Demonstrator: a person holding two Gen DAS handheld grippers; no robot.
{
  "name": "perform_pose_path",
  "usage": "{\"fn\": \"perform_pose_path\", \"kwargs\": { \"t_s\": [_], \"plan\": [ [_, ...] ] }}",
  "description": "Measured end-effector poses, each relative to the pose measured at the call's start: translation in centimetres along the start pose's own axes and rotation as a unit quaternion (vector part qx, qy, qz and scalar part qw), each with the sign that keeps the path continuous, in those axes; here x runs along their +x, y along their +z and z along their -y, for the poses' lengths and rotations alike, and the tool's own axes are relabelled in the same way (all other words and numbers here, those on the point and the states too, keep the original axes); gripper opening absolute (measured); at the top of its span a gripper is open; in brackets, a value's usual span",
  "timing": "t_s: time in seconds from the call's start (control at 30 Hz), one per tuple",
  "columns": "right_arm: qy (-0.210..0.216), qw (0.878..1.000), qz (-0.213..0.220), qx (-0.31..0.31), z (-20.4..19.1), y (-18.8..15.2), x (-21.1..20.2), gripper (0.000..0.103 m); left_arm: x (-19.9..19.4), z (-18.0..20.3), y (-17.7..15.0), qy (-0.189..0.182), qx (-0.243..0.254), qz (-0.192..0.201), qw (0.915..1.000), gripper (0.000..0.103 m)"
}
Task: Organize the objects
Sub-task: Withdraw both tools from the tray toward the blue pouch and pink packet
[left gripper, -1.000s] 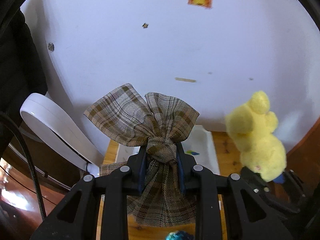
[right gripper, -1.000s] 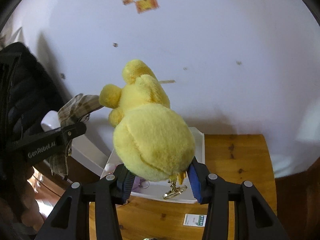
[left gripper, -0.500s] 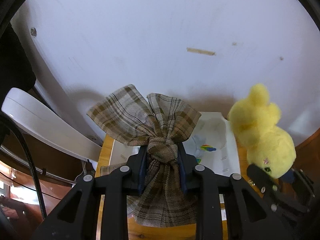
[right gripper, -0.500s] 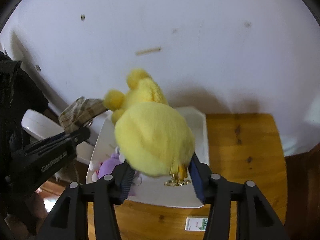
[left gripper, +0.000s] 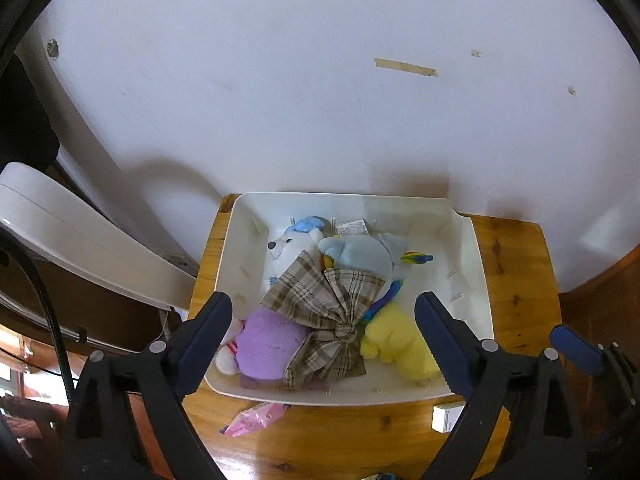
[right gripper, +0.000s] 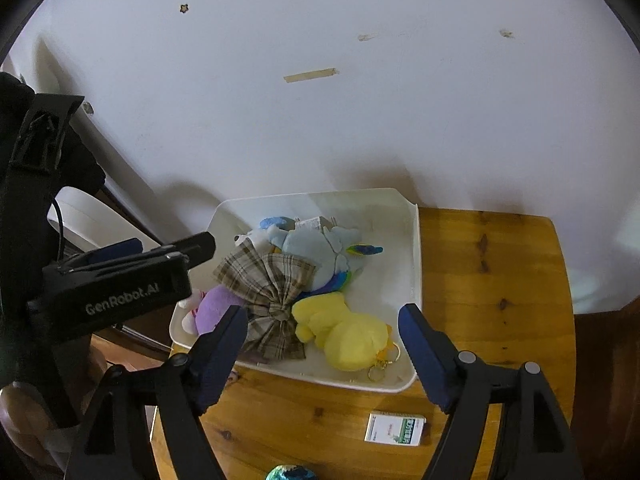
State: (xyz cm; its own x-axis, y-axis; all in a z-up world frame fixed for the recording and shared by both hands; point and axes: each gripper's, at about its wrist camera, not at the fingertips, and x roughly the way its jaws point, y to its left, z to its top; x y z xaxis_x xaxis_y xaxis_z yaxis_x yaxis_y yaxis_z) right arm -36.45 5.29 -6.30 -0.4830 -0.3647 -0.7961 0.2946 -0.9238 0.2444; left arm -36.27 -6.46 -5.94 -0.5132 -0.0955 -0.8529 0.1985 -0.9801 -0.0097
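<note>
Left view: the left gripper [left gripper: 324, 324] is opening its jaws wide above the white bin [left gripper: 478, 280], gripping nothing; the plaid bow [left gripper: 328, 320] lies inside. Right view: the right gripper [right gripper: 322, 330] is opening too, the yellow plush [right gripper: 344, 330] loose in the bin

The bin [left gripper: 472, 264] was smooth white plastic with a faint sheen. In it lay a plaid bow [left gripper: 328, 316] of woven cloth, matt and crinkled, and soft toys of short pile: a yellow plush [right gripper: 348, 332] carrying a shiny gold metal ring [right gripper: 376, 374], a purple plush [left gripper: 268, 340], a grey-blue plush [left gripper: 360, 254] and a white plush [left gripper: 288, 246]. The table [right gripper: 492, 280] was knotty wood with a glossy varnish. On it sat a printed card box [right gripper: 394, 429] and a glossy pink wrapper [left gripper: 256, 420]. The wall [left gripper: 320, 80] was matt white paint, scuffed.
</note>
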Motion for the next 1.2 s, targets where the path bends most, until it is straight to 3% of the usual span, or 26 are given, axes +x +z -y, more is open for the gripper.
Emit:
{"fn": "perform_pose_path", "kwargs": {
  "t_s": [0.3, 0.77, 1.2],
  "plan": [
    [0.004, 0.999, 0.029, -0.017, -1.4, -2.8, -4.7, 0.079, -2.9, -0.5, -1.9, -0.010, -0.011, 0.007, 0.9999, 0.094],
    [0.019, 0.996, 0.072, -0.048, -3.6, -7.9, -12.5, 0.081, -11.1, -1.1, -6.2, -0.043, -0.009, 0.030, 0.9986, 0.094],
    [0.024, 0.992, 0.095, -0.072, -4.6, -12.2, -15.7, 0.081, -15.9, -2.6, -10.5, -0.073, 0.010, 0.048, 0.9961, 0.094]
  ]
}}
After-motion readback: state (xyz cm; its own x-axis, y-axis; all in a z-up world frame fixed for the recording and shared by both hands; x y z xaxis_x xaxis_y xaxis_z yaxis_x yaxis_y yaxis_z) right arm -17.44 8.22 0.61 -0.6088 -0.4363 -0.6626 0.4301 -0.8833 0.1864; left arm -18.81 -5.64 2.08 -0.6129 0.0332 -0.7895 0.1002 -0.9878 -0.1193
